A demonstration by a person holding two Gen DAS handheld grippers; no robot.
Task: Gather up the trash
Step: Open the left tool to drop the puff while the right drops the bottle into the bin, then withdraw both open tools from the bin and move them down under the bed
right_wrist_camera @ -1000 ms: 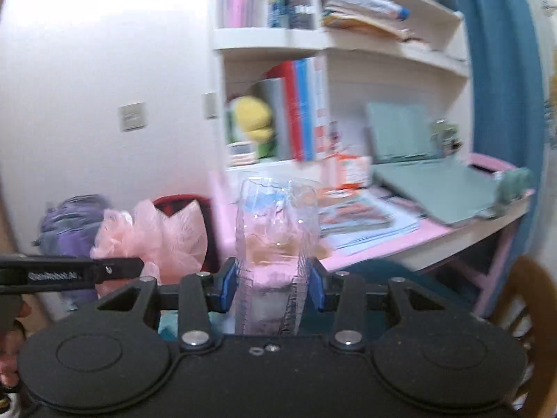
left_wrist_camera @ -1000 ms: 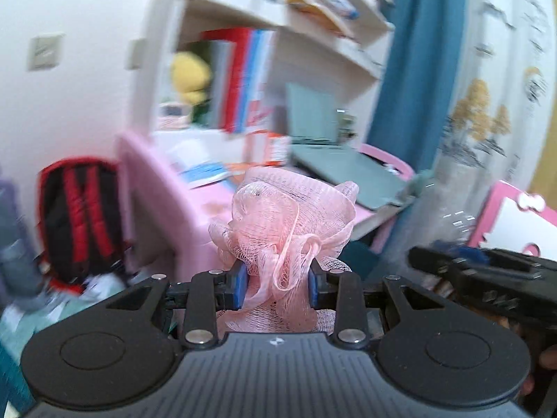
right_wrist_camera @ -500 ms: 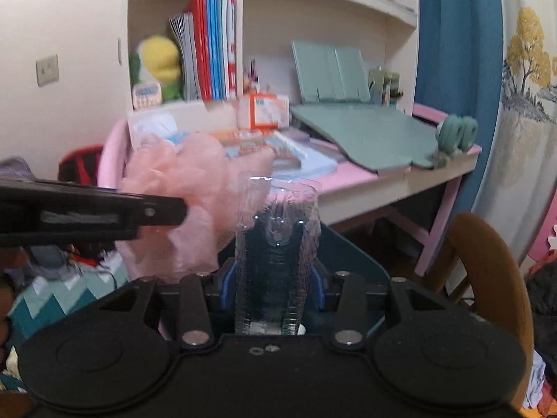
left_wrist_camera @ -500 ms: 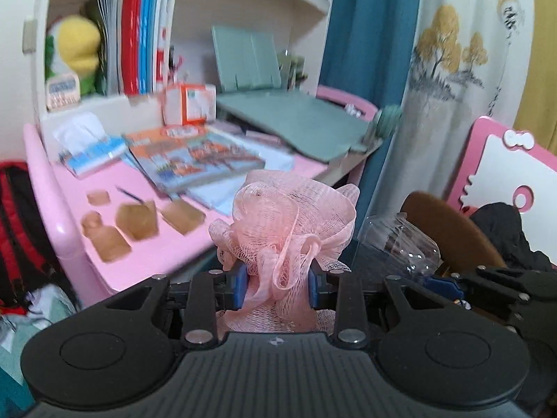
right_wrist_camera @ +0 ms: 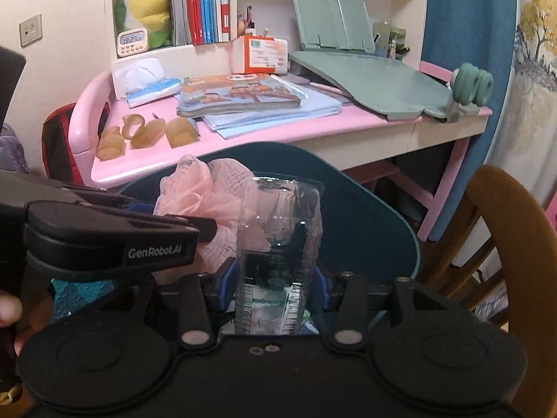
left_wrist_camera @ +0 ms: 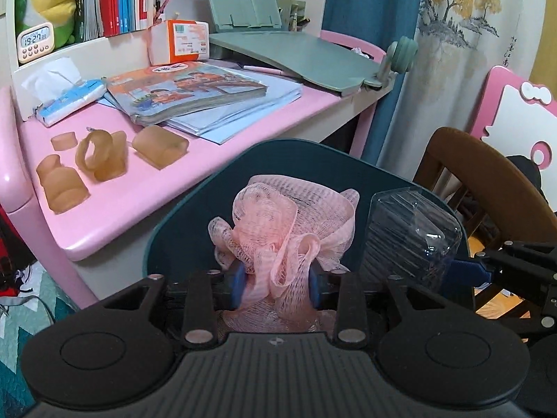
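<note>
My left gripper (left_wrist_camera: 276,284) is shut on a pink mesh bath puff (left_wrist_camera: 285,223), held in the air in front of a dark teal chair back (left_wrist_camera: 195,209). My right gripper (right_wrist_camera: 275,287) is shut on a clear crumpled plastic bottle (right_wrist_camera: 278,244), held upright just right of the puff (right_wrist_camera: 205,191). The bottle also shows at the right of the left wrist view (left_wrist_camera: 410,237). The left gripper's body (right_wrist_camera: 104,240) fills the left of the right wrist view.
A pink desk (left_wrist_camera: 146,188) stands ahead with several amber pieces (left_wrist_camera: 97,155), books (left_wrist_camera: 188,90), a tissue pack (left_wrist_camera: 69,99), an orange box (left_wrist_camera: 179,41) and a green reading stand (left_wrist_camera: 296,55). A wooden chair (right_wrist_camera: 515,230) is at the right. Blue curtain (right_wrist_camera: 466,17) behind.
Both grippers, still holding the puff and the bottle, have dropped lower and swung right toward the desk; the teal chair back now sits right behind them.
</note>
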